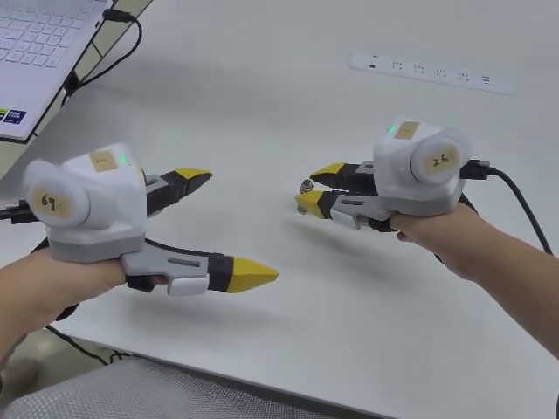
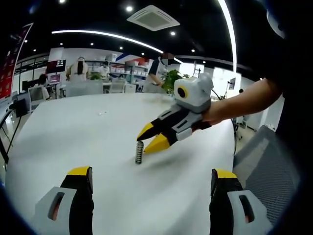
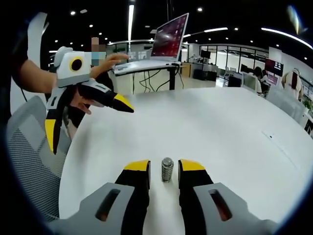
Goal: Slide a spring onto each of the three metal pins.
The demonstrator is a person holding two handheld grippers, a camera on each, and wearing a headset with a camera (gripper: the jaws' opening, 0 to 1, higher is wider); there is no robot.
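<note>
Silvery, one coiled metal spring stands upright on the white table between the slightly parted jaws of the right gripper; the left gripper gapes wide.

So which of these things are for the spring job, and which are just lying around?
For the job:
spring
right gripper, jaws either side of the spring
left gripper, jaws wide apart

Just lying about:
laptop
power strip
cable
</note>
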